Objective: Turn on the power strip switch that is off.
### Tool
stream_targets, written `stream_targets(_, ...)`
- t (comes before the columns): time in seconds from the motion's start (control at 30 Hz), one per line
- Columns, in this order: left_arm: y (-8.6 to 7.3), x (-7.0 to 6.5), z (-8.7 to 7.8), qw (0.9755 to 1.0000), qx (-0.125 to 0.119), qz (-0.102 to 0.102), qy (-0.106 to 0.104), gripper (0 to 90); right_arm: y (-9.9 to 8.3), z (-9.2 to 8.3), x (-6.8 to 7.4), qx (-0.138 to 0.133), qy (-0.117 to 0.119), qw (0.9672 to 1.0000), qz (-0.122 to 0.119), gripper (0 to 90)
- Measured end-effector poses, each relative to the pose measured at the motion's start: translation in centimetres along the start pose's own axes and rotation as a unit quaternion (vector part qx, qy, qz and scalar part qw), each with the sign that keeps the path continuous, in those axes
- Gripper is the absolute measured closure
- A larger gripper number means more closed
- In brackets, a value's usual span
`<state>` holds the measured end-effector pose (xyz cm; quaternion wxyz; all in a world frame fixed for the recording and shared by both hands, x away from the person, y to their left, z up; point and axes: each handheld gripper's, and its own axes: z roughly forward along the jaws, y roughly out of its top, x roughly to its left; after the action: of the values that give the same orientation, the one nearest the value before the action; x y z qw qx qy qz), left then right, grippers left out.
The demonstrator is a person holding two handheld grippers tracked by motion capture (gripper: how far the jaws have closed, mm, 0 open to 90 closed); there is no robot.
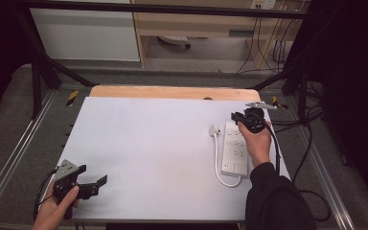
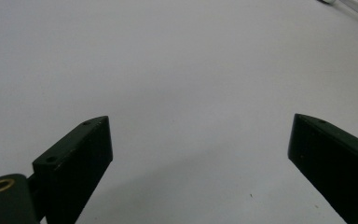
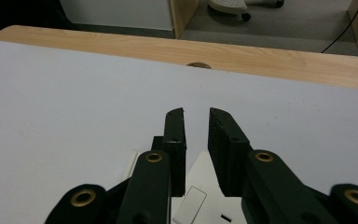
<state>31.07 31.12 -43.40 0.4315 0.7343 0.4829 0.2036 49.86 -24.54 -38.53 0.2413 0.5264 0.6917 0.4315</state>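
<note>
Your left gripper (image 1: 95, 184) rests near the table's (image 1: 139, 139) front-left corner, jaws wide apart and empty. Your right gripper (image 3: 196, 116) hovers above the white power strip's (image 1: 235, 147) far end, jaws nearly closed, a narrow gap between them, gripping nothing.

Right hand-held gripper (image 3: 196, 116) nearly closed (left (image 2: 200, 140) wide).

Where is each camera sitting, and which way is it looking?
High view: above the person's side, looking forward and down on the white table; both forearms and hands show.
Left gripper view: rides on the left tongs, facing bare tabletop between wide-apart jaws.
Right gripper view: rides on the right tongs, over the white power strip, facing the far wooden edge.
Shared: high view and right gripper view both show the power strip.
</note>
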Motion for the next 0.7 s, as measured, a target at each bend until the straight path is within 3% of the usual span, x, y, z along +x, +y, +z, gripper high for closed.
stream_targets(0.27, 0.0, 0.0, 0.0, 1.0000, 0.000, 0.000, -0.001, 6.4, -0.4, 0.6, 0.2, 0.007, 0.002, 0.9999, -0.008, 82.1)
stream_targets(0.53, 0.0, 0.0, 0.0, 1.0000, -0.001, 0.001, -0.003, 6.4, -1.4, 1.2, 0.0, 0.015, 0.003, 0.9999, 0.006, 85.5)
stream_targets(0.7, 0.0, 0.0, 0.0, 1.0000, 0.001, 0.000, -0.003, 6.4, -2.0, 1.6, 0.2, 0.022, 0.003, 0.9997, 0.001, 87.5)
